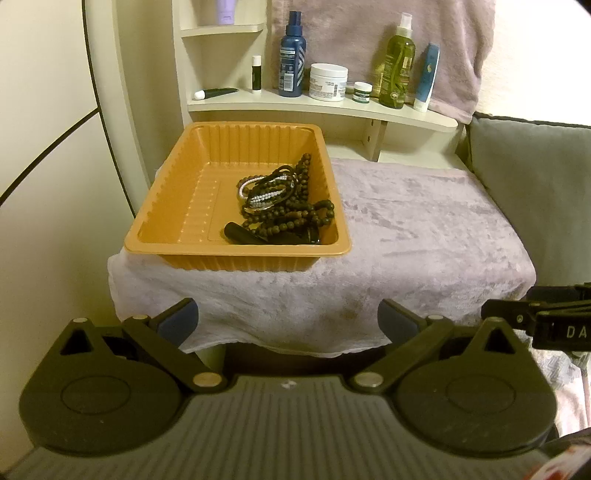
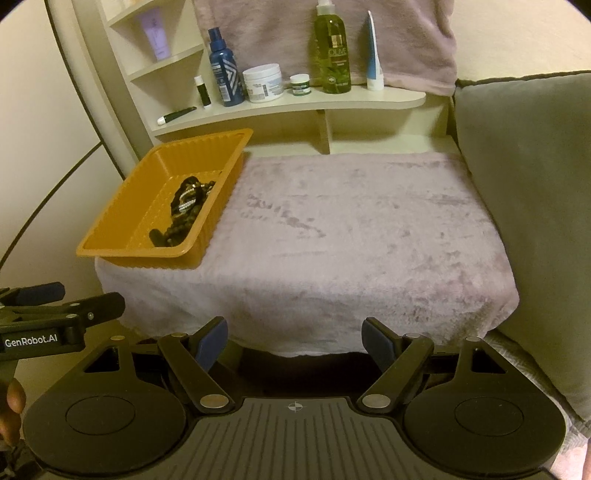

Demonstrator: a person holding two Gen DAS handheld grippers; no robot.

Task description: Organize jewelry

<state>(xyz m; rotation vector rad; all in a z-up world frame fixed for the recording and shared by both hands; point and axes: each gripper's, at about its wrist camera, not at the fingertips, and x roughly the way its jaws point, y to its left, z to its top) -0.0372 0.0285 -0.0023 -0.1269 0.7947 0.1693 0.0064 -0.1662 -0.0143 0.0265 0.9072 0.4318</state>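
Observation:
An orange plastic tray sits on the left side of a towel-covered table. Inside it lies a pile of jewelry: dark beaded strands, white bead bracelets and black bands. The tray and jewelry also show in the right wrist view. My left gripper is open and empty, held back in front of the table's near edge. My right gripper is open and empty, also before the near edge, to the right of the left gripper.
A shelf behind the table holds a blue bottle, a white jar, a green bottle and small tubes. A grey cushion stands at the right. A pink towel hangs behind.

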